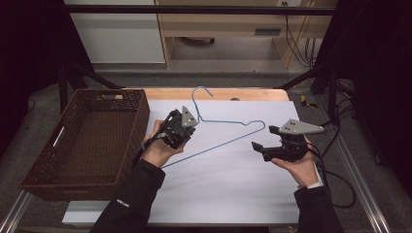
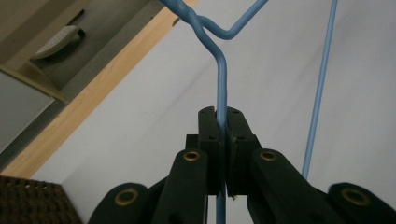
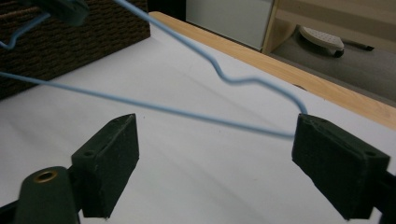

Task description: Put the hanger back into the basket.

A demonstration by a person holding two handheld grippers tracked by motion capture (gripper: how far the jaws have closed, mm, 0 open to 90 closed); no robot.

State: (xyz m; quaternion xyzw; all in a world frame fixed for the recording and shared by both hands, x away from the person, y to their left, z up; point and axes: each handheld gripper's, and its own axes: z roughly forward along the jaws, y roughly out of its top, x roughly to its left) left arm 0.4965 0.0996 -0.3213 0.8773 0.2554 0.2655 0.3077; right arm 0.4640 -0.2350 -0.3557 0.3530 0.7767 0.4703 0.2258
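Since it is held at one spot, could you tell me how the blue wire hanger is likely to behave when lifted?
Probably light: the hanger is thin wire. It may swing or twist, since the left gripper pinches a single strand. Likely springy rather than floppy: its triangle keeps shape.

Dim room w/ grey floor, pale wooden shelving behind.

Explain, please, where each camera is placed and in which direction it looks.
High view: above the person's side, looking forward and down at the table; both forearms, left gripper, right gripper.
Left gripper view: along shut jaws pinching the blue wire hanger.
Right gripper view: along open jaws, across the table toward the wicker basket.
All three views share the hanger.
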